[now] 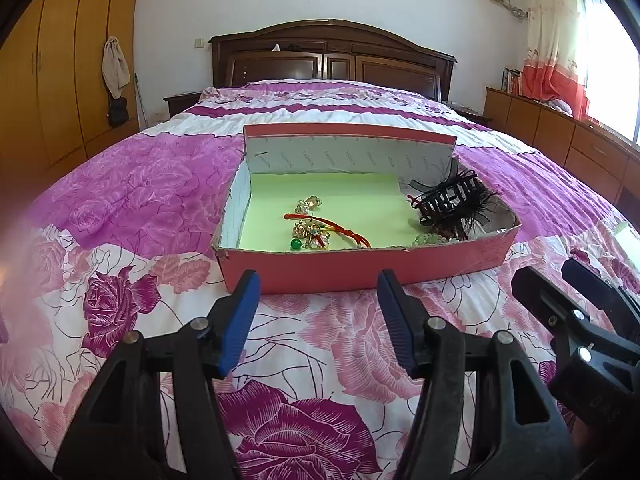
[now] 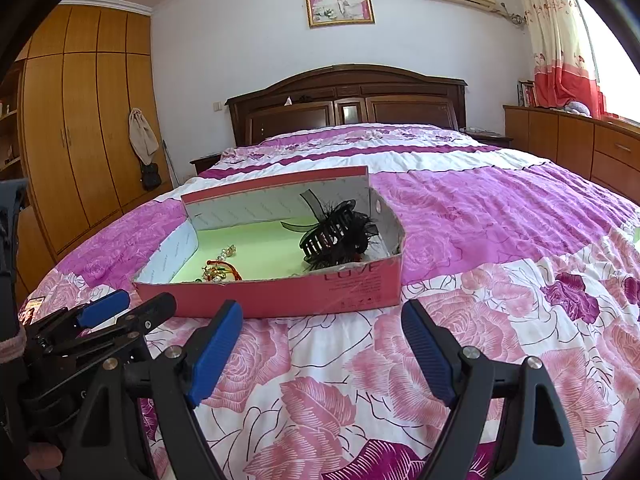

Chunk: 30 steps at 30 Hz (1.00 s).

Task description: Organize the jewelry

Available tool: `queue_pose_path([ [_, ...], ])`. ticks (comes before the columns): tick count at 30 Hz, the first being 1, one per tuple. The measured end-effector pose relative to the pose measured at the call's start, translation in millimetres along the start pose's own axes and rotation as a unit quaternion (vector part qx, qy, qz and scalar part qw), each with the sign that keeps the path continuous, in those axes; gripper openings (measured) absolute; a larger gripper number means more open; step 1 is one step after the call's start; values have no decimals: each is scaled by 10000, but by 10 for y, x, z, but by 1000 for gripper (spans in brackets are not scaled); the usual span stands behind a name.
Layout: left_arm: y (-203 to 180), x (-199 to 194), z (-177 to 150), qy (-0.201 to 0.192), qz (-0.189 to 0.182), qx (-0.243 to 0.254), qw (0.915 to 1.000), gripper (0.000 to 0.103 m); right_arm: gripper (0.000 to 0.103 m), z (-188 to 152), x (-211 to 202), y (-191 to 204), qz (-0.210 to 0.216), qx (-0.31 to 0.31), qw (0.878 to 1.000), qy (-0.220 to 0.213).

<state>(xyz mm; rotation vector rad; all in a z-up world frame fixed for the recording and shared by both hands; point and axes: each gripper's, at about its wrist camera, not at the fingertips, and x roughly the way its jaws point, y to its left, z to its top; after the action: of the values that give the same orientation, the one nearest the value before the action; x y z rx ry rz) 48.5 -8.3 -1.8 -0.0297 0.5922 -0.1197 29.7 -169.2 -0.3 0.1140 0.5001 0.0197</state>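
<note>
A pink cardboard box [image 1: 360,266] with a green floor lies on the bed; it also shows in the right wrist view [image 2: 280,296]. Inside lie gold trinkets with a red cord [image 1: 320,230] and a green bead [image 1: 295,244] at the left. A black feathered hair claw [image 1: 448,200] sits at the right, seen also in the right wrist view [image 2: 332,236]. Pale beads [image 1: 432,239] lie by the front wall. My left gripper [image 1: 318,300] is open and empty, just in front of the box. My right gripper [image 2: 322,328] is open and empty, in front of the box's right half.
The bed has a pink and purple floral quilt [image 1: 320,360]. A dark wooden headboard [image 1: 332,56] stands at the far end. Wardrobes [image 2: 80,128] line the left wall and low cabinets [image 2: 580,140] the right.
</note>
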Motion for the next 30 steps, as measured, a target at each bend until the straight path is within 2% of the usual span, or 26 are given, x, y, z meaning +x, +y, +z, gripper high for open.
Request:
queue_pose_path([
  [30,3,-5,1,-28,-3,9,10000,53,84,-19,25,-11,-1,21,10000,52],
])
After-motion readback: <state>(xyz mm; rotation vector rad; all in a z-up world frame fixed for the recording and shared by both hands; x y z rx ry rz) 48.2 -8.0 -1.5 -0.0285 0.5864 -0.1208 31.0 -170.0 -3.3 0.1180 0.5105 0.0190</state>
